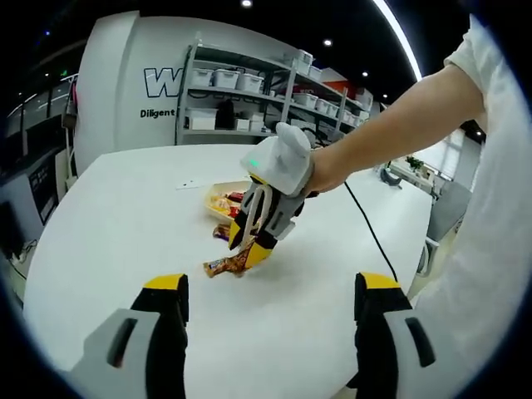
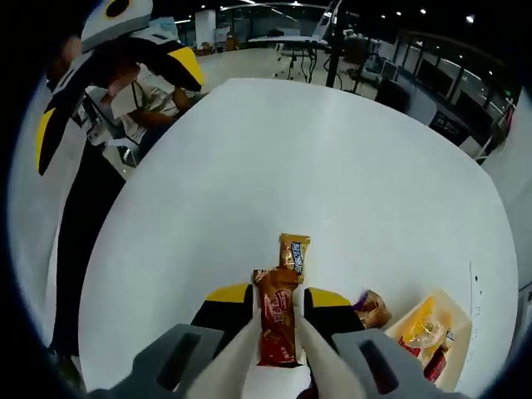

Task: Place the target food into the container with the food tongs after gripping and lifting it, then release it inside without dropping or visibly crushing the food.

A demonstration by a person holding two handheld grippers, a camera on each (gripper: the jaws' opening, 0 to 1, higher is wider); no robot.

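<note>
Right gripper view: the right gripper (image 2: 278, 312) is clamping its yellow-tipped jaws on a red-brown snack bar (image 2: 278, 327), holding it at or just above the white table (image 2: 332, 166); contact with the surface cannot be told. The left gripper (image 1: 270, 312) is hanging with its jaws spread wide, gripping nothing. Judging by the task, the grasp step is under way; the next move is calling for a gentle lift and a carry to the yellow tray (image 2: 449, 312) near the table's edge, then an easy release inside it. Counted on the table: 1 held bar, 1 orange-wrapped bar (image 2: 294, 253) just beyond it, 1 brown packet (image 2: 371, 309) beside the tray, and 1 tray already holding several wrapped snacks.
</note>
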